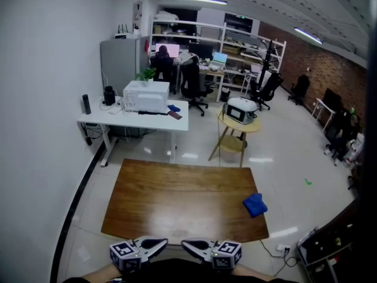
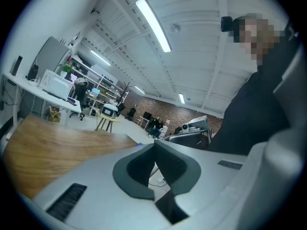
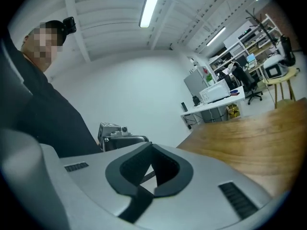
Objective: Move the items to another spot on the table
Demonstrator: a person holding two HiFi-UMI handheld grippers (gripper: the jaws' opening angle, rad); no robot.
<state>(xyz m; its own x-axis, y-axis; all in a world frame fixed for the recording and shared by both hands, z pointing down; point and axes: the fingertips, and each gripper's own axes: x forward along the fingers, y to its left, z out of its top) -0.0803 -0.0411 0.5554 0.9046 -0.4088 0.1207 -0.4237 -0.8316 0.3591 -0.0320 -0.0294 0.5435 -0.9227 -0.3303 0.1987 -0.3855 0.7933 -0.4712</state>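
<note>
Blue cloth (image 1: 254, 204): small, soft, crumpled into a lumpy heap, matte, saturated blue. It lies on the wooden table (image 1: 177, 196) near the right edge, toward the near right corner, well apart from both grippers

Table: rectangular top, warm brown, grain running lengthwise, smooth with a dull sheen that catches the ceiling lights

Left gripper (image 1: 165, 242): at the near edge of the table, pointing inward to the right. Grey moulded plastic shell, dark ribbed pads. In the left gripper view the jaws are clenched, tips meeting, nothing between them. White marker cube at its rear

Right gripper (image 1: 184, 244): mirrors it, pointing inward to the left, tip near the left gripper's tip. Same grey shell, same dark pads. Jaws clenched tip to tip, empty

Beyond the table: glossy pale floor. White desk (image 1: 106, 119) against the left wall carries a boxy white appliance (image 1: 146, 96). Round yellow side table (image 1: 250, 128) holds a rounded white device (image 1: 241, 109). Brick wall (image 1: 330, 69) at far right
</note>
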